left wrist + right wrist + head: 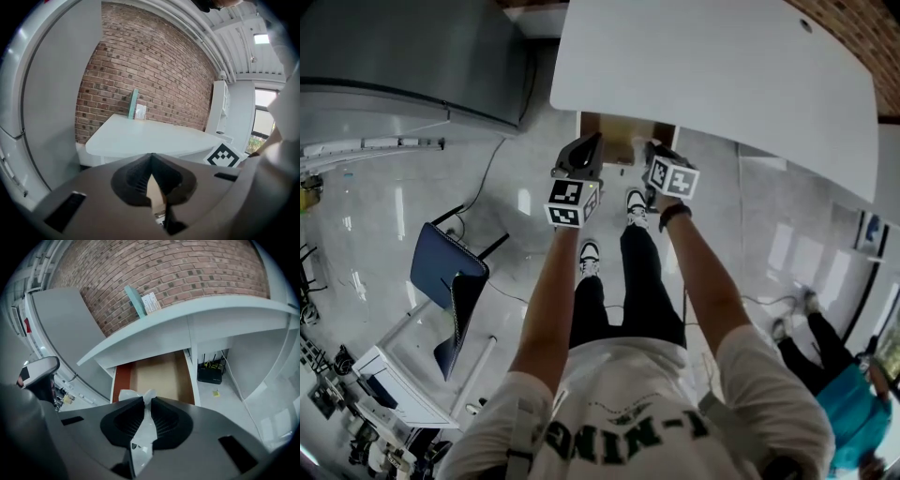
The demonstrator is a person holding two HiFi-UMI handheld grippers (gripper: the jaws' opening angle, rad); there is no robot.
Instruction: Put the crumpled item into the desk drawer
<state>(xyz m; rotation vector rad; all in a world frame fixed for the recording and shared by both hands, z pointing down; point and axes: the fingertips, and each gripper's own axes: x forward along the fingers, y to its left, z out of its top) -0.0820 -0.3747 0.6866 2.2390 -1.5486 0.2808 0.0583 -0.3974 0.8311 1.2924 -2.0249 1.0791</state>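
Observation:
A white crumpled item sticks out between the jaws of my right gripper, which is shut on it. Just beyond and below those jaws the desk drawer stands pulled out, its brown inside bare. In the head view the drawer shows under the near edge of the white desk. My right gripper hovers at the drawer's right front. My left gripper hangs at the drawer's left front. In the left gripper view my left gripper has its tips together and holds nothing.
A blue chair stands on the floor to the left, beside a grey cabinet. Another person in teal stands at the lower right. A black box with cables sits under the desk. Books lean against the brick wall.

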